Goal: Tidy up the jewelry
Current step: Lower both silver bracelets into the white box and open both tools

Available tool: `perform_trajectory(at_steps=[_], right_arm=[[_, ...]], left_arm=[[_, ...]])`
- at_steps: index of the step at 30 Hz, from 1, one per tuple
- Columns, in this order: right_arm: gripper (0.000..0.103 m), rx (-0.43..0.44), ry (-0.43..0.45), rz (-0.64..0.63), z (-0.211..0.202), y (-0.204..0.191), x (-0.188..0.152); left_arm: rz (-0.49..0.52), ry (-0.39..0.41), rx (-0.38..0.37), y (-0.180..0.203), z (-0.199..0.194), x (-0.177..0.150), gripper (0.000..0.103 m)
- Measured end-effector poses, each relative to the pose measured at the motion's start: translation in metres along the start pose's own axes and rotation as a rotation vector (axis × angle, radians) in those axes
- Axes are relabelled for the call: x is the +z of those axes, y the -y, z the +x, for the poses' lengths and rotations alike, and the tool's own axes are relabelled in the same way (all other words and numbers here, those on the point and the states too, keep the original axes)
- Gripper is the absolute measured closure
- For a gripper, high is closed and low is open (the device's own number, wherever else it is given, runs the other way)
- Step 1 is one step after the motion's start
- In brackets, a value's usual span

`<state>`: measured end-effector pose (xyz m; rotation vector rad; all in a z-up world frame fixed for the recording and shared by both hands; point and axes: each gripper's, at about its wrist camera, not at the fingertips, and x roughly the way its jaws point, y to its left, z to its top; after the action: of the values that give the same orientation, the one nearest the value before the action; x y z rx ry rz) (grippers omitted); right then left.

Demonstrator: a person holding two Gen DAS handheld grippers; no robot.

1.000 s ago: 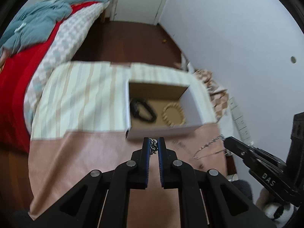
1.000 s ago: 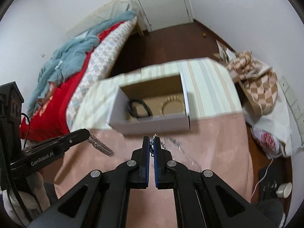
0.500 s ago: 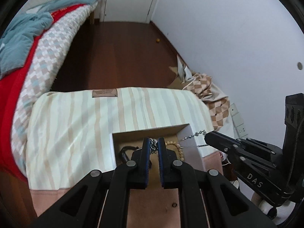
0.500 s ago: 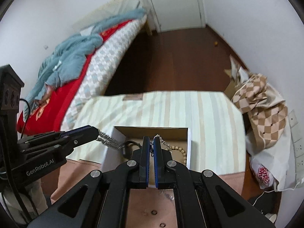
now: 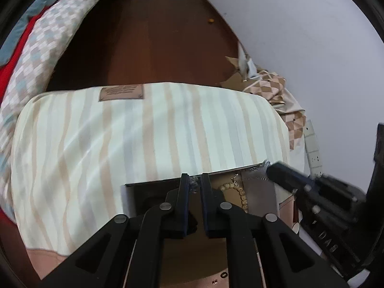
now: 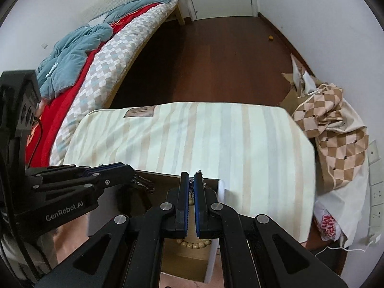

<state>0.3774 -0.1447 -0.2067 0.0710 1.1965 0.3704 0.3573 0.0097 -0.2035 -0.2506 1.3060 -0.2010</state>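
silver chain (image 5: 195,183) | pinched at each end by left tongs (image 5: 195,184) and right tongs (image 6: 192,182), slung between them above open cardboard box (image 5: 260,193) | wooden bead bracelet (image 5: 236,192) lies below | risk: uneven release could leave chain draped over box wall

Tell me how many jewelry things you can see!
2 for sure: a silver chain stretched between both grippers, and a bead bracelet inside the box. The grippers may hide more.

"GenRobot.AI" on left gripper (image 6: 129,171)
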Motion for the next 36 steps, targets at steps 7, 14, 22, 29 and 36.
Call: perform_trajectory(at_steps=[7,14,22,29,36], right_arm=[[0.098,0.065,-0.116,-0.008,0.000,-0.006,-0.014],[0.067,-0.034,-0.081,-0.023,-0.026,-0.006,-0.037],[0.018,-0.243,-0.007,0.008,-0.034,-0.009,-0.071],[0.004,-0.290,0.006,0.019,-0.036,-0.017,-0.087],[0.001,-0.298,0.063,-0.001,-0.062,-0.037,-0.095]], left_arm=[[0.004,0.041,0.072,-0.003,-0.027,-0.010,0.071],[-0.001,0.153,0.221,-0.009,-0.058,-0.038,0.021],[0.018,0.213,0.365,-0.013,-0.061,-0.081,0.002],[-0.004,0.226,0.392,-0.015,-0.067,-0.102,0.001],[-0.010,0.271,0.398,-0.009,-0.091,-0.120,0.001]])
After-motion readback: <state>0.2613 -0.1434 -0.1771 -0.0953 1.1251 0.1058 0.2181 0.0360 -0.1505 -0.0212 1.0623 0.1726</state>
